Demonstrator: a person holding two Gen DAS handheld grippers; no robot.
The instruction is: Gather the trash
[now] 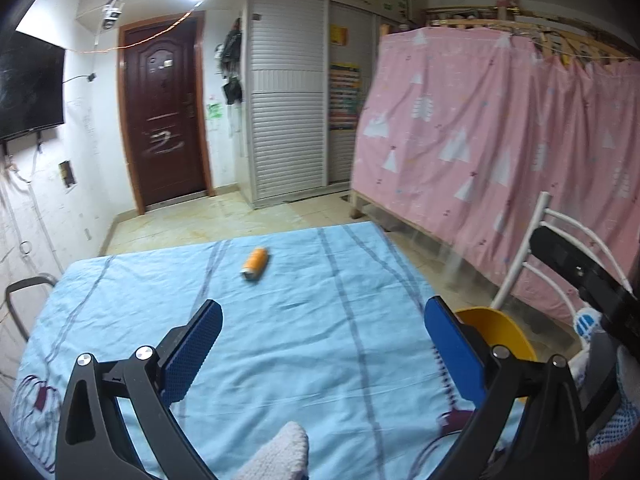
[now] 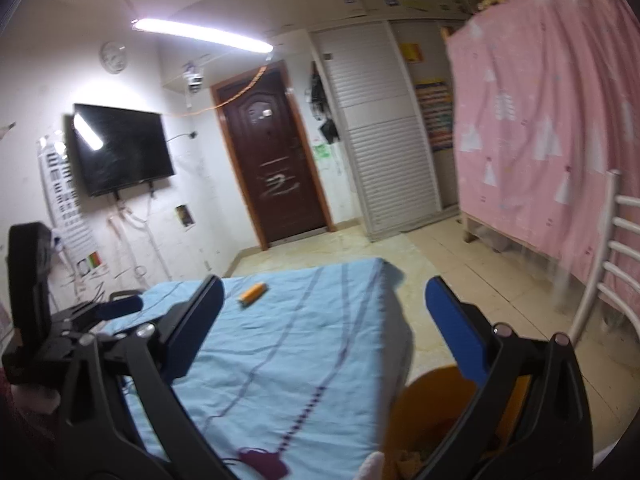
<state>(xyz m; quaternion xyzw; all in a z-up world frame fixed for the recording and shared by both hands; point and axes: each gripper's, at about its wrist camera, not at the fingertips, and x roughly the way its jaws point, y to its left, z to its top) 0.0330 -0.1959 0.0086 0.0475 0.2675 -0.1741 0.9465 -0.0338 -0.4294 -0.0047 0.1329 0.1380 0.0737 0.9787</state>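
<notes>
- The left gripper [image 1: 322, 322] hangs over the near part of the table with its blue-padded jaws spread wide and nothing between them.
- The right gripper [image 2: 324, 304] is also wide open and empty, held by the table's near right corner.
- In the right wrist view the left gripper shows at the left edge, above the near left side of the table.
- A white-gloved fingertip [image 1: 280, 454] pokes up at the bottom edge of the left wrist view, just under the open jaws.
- The table carries a light blue cloth [image 1: 280, 320] with dark stripes, wrinkled but lying flat.
- The one piece of trash on it is an orange tube-shaped container [image 1: 255, 265], lying on its side toward the far end of the cloth, well apart from both grippers.
- An orange-yellow bin [image 2: 424, 412] stands on the floor just beside the table's near right corner, partly hidden by the right gripper's right jaw; there is something in it, too blurred to name.
- A white metal chair [image 1: 532, 248] stands to the right of the bin.
- Behind the chair, a pink curtain [image 1: 500, 140] covers a wooden bunk frame.
- A dark brown door [image 1: 162, 108] is in the far wall, and a black TV [image 2: 120, 148] hangs on the left wall.
</notes>
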